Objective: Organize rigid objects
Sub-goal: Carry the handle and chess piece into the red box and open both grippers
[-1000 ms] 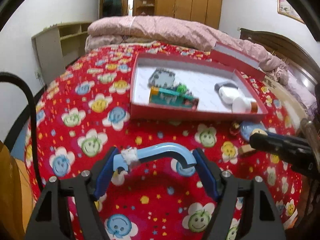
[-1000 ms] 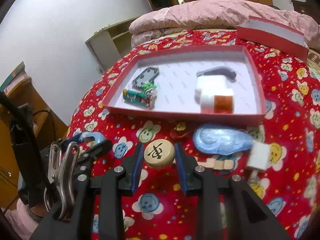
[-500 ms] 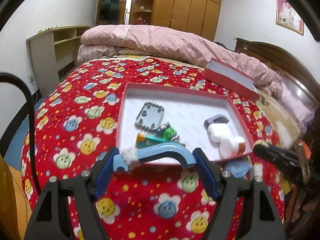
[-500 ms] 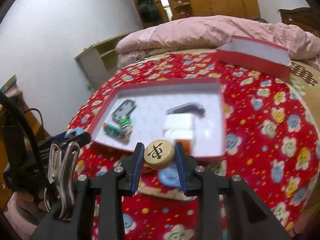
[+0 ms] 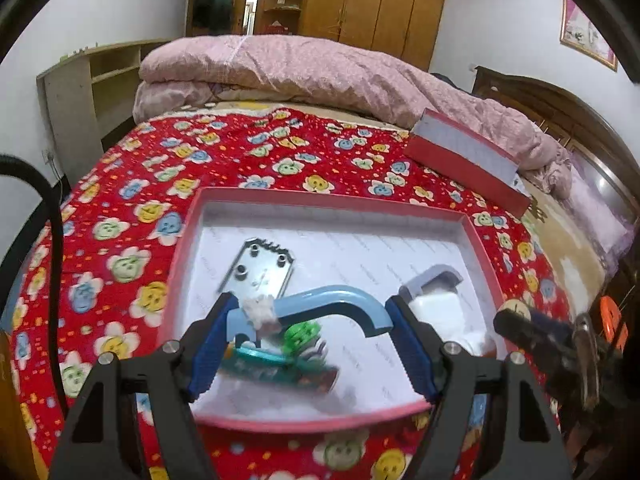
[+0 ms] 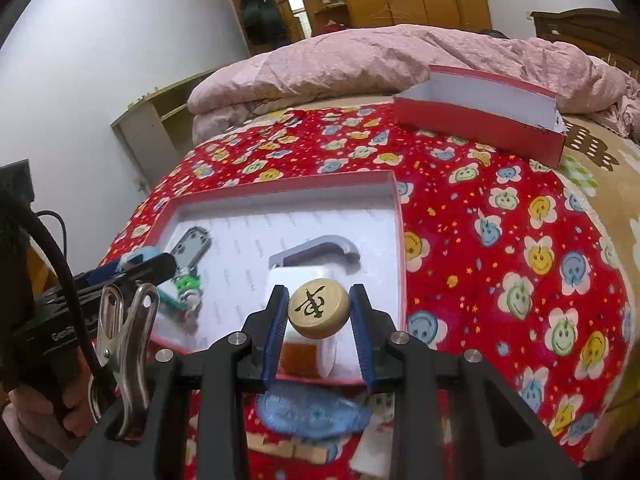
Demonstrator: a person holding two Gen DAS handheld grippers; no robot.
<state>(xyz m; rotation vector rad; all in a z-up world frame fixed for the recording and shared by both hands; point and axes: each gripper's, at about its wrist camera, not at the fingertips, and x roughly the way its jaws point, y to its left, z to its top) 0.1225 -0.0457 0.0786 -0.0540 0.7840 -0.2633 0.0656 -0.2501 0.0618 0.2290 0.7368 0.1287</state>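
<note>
Jaws of the left gripper are clenching a curved light-blue plastic handle above the shallow red-rimmed white tray lying on the red flower-print bedspread; the right gripper is pinching a round wooden chess piece over the tray's near edge.

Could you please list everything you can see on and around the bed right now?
Tray: 1, red rim, white inside, on bedspread.
Metal plate: 1, grey, in tray.
Grey hook: 1, in tray.
White blocks: count unclear, in tray.
Green-teal item: 1, in tray.
Lid: 1, red, far side.
Blue oval: 1, before tray.
Quilt: 1, pink, behind.
Blue hook: 1, in left gripper.
Chess piece: 1, wooden, in right gripper.
</note>
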